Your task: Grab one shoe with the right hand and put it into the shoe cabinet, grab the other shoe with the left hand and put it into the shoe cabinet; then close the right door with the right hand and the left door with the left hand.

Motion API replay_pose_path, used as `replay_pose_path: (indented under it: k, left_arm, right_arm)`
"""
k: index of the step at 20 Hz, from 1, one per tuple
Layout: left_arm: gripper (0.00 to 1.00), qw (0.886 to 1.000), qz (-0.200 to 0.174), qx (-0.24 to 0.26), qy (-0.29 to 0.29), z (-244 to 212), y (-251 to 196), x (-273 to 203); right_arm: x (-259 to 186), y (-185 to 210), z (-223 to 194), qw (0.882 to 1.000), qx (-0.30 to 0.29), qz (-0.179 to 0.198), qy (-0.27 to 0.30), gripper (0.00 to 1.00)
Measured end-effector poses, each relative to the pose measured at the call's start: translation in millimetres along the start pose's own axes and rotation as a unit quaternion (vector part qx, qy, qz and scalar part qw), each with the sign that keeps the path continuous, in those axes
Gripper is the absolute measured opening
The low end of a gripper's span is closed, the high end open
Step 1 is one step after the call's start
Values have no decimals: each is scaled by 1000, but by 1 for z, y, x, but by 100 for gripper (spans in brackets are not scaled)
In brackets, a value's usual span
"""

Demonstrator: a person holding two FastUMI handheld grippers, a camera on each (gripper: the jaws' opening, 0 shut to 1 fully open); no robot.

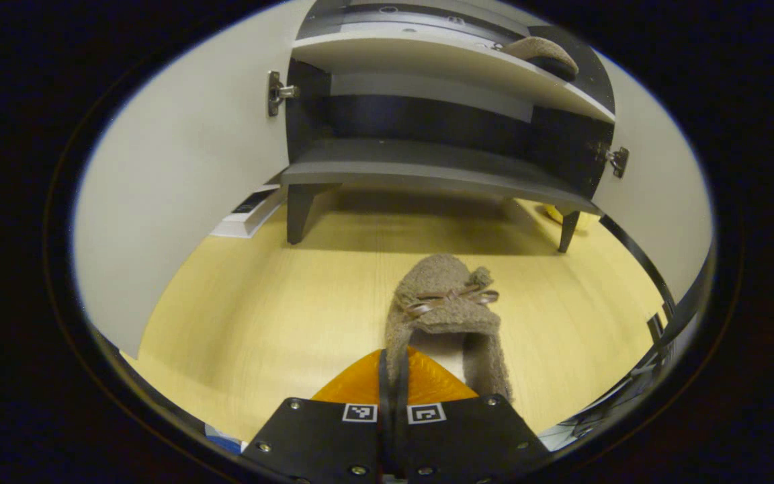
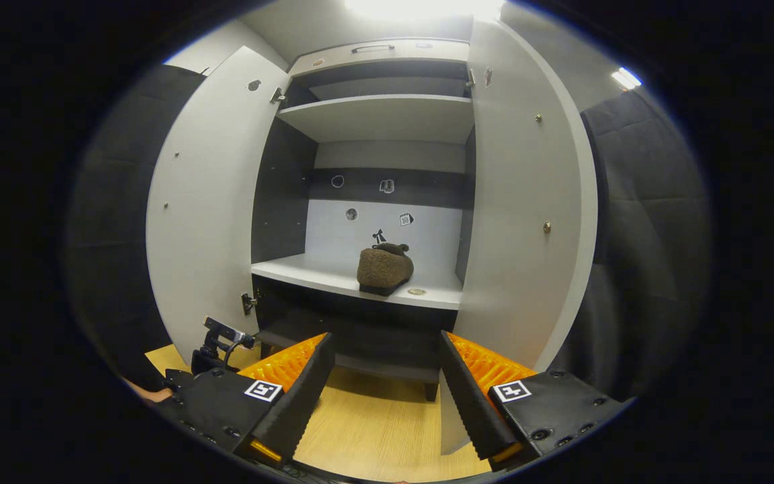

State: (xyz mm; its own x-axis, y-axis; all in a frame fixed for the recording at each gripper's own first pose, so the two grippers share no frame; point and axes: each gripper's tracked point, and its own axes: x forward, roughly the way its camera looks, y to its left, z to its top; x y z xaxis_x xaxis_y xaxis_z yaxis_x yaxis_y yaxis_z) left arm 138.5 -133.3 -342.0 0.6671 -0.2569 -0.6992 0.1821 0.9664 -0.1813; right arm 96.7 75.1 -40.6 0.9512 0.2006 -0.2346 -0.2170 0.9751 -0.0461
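In the left gripper view, a brown fuzzy shoe (image 1: 447, 302) with a small bow points toward the shoe cabinet (image 1: 427, 171) over the wooden floor. My left gripper (image 1: 394, 366) is shut on the shoe's left side wall near the heel. The other brown shoe (image 1: 541, 54) lies on the white middle shelf; in the right gripper view that shoe (image 2: 385, 267) sits right of the shelf's middle. My right gripper (image 2: 383, 393) stands open and empty in front of the cabinet (image 2: 360, 275), below shelf height. Both doors, left door (image 2: 205, 222) and right door (image 2: 528, 202), are swung wide open.
The cabinet stands on dark legs (image 1: 298, 214) above the yellow wooden floor (image 1: 259, 302). A white flat box (image 1: 249, 212) lies on the floor beside the left leg. A yellow object (image 1: 555, 215) peeks out by the right leg. Hinges (image 1: 278, 93) stick out from the cabinet's sides.
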Motion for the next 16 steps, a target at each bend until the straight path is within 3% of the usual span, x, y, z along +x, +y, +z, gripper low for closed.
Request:
replay_pose_path:
  k: [8, 16]
  left_arm:
    - [1, 996, -11, 16, -84, 79, -7, -43]
    - [1, 980, -9, -1, -199, 191, -7, -100]
  right_arm:
    - [-11, -1, 11, 1000, 8, 4, -14, 98]
    - [-21, 6, 4, 1000, 10, 21, -16, 98]
